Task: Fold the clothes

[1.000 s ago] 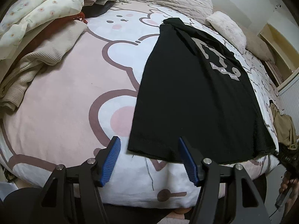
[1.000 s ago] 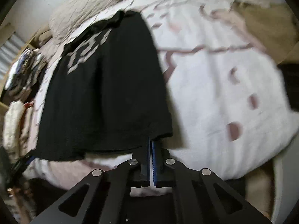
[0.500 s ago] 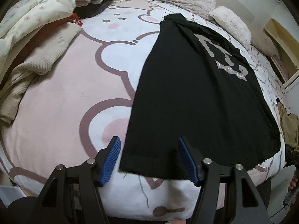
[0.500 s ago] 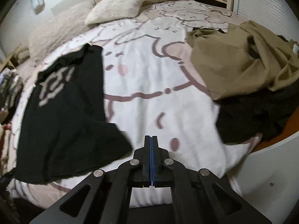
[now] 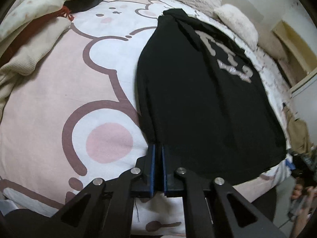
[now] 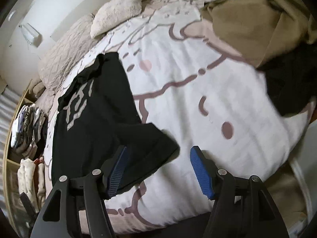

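A black t-shirt (image 5: 198,103) with a grey print lies flat on the pink and white cartoon bedspread (image 5: 59,99). My left gripper (image 5: 158,148) is shut on the shirt's near left hem corner. In the right wrist view the same shirt (image 6: 95,119) lies at the left, its near right corner loose on the bed. My right gripper (image 6: 158,152) is open and empty, just above that corner, with its left finger over the cloth.
Piled clothes (image 5: 29,29) lie at the bed's left side. A tan garment (image 6: 257,19) over a black one (image 6: 291,87) lies at the right. Pillows (image 6: 116,13) and a quilt sit at the head. A shelf with clothes (image 6: 25,123) stands beyond.
My left gripper moved forward and closed on the shirt's hem corner. My right gripper, shut before, let go of the other corner, swung away and opened.
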The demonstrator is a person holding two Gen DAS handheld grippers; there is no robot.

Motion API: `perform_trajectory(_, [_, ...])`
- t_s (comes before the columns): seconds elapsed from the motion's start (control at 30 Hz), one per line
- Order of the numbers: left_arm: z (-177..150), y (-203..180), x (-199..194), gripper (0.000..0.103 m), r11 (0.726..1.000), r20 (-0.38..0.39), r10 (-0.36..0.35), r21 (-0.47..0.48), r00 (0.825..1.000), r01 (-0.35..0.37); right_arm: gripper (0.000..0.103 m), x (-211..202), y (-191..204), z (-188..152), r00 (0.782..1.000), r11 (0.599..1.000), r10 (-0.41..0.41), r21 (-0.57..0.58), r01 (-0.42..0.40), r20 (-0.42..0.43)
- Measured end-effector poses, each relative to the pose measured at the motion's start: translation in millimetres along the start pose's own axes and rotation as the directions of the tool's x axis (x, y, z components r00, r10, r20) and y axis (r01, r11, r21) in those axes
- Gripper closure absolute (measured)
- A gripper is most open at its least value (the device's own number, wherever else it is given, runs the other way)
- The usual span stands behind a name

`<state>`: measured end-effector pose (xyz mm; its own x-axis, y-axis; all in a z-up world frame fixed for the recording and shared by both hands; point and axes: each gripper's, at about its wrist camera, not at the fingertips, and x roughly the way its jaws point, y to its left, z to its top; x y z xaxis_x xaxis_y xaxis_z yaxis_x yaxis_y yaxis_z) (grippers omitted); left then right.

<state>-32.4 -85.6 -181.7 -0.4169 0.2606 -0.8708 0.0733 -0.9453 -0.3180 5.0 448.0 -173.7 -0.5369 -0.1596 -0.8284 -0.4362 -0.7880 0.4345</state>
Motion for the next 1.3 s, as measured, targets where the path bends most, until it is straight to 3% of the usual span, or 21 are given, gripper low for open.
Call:
perform_trajectory(0.07, [1.3,4.0,-7.0,0.097,0.999,0.017,-0.018,-0.032,1.0,0.019,0.038,11.5,9.1,0.6,1.0,0.999,0.005,-0.038,-0.006,-0.011])
perform_trajectory(0.13, [3.5,5.2,-14.7,0.097,0.999,0.044,0.001,-0.043,0.999,0.001,0.051,22.3,21.7,1.4,0.999,0.995,0.036,-0.088,-0.039,-0.028])
perform_trajectory(0.17, [5.1,4.8,-20.4,0.097,0.999,0.065,0.026,-0.039,0.998,-0.023,0.081,27.2,27.9,1.5,0.998,0.992,0.055,-0.108,-0.06,-0.044])
perform_trajectory(0.2, [6.8,4.3,-26.1,0.097,0.999,0.089,0.044,-0.036,0.995,-0.041,0.098,31.9,33.6,1.5,0.996,0.989,0.07,-0.125,-0.077,-0.061])
perform_trajectory(0.3, [12.2,2.6,-50.7,0.097,0.998,0.153,0.047,-0.052,0.987,-0.04,0.099,23.8,57.8,0.0,1.0,0.974,0.026,-0.225,-0.026,-0.006])
perform_trajectory(0.43, [6.9,-7.6,-91.1,0.098,0.998,0.204,0.063,-0.025,0.977,-0.059,0.099,-23.7,76.1,1.7,0.993,0.948,-0.032,-0.312,0.067,0.116])
perform_trajectory(0.5, [-0.1,-12.2,-112.2,0.098,0.997,0.221,0.075,-0.011,0.972,-0.075,0.099,-48.6,80.3,-0.9,0.99,0.941,-0.039,-0.329,0.084,0.138])
perform_trajectory(0.6, [-16.1,-4.4,-121.5,0.101,0.991,0.185,0.131,-0.003,0.974,-0.132,0.099,-67.8,82.9,-10.5,0.989,0.929,-0.067,-0.352,0.11,0.133])
perform_trajectory(0.7, [-34.3,9.3,-88.8,0.101,0.988,0.062,0.151,-0.033,0.987,-0.149,0.099,-56.2,74.8,-29.6,0.987,0.909,-0.148,-0.383,0.162,0.066])
perform_trajectory(0.8, [-49.0,16.5,-56.8,0.101,0.98,-0.034,0.197,-0.026,0.98,-0.198,0.099,-15.1,52.5,-47.2,0.976,0.911,-0.213,-0.372,0.181,-0.047])
perform_trajectory(0.87, [-56.2,19.9,-42.3,0.101,0.976,-0.101,0.212,-0.027,0.972,-0.216,0.098,8.4,44.5,-59.4,0.959,0.889,-0.275,-0.4,0.224,-0.073])
perform_trajectory(0.93, [-58.7,23.9,-40.0,0.101,0.96,-0.132,0.276,-0.008,0.952,-0.279,0.091,12.5,43.4,-65.2,0.953,0.87,-0.299,-0.423,0.252,-0.048])
perform_trajectory(0.97, [-57.9,27.7,-43.9,0.1,0.955,-0.134,0.293,-0.01,0.947,-0.297,0.075,11.1,43.4,-65.4,0.944,0.855,-0.327,-0.435,0.282,-0.032])
perform_trajectory(1.0, [-56.8,31.4,-48.1,0.099,0.949,-0.134,0.31,-0.011,0.941,-0.315,0.04,8.5,43.5,-64.6,0.932,0.837,-0.361,-0.447,0.317,-0.014])
perform_trajectory(1.03, [-52.3,34.2,-55.4,0.098,0.944,-0.117,0.327,-0.009,0.938,-0.33,0.026,2.6,43.4,-62.2,0.918,0.814,-0.396,-0.455,0.362,0.023])
perform_trajectory(1.13, [-20.8,29.0,-82.0,0.091,0.928,0.023,0.364,0.07,0.931,-0.365,0.023,-19.5,47.7,-44.4,0.878,0.743,-0.449,-0.477,0.469,0.164])
perform_trajectory(1.23, [29.2,0.1,-93.4,0.064,0.883,0.232,0.346,0.248,0.909,-0.399,0.031,-38.7,77.1,-8.9,0.87,0.689,-0.361,-0.532,0.491,0.335])
perform_trajectory(1.3, [56.1,-23.9,-87.5,0.054,0.821,0.352,0.312,0.368,0.882,-0.438,0.041,-35.7,105.3,10.1,0.87,0.632,-0.274,-0.605,0.485,0.41])
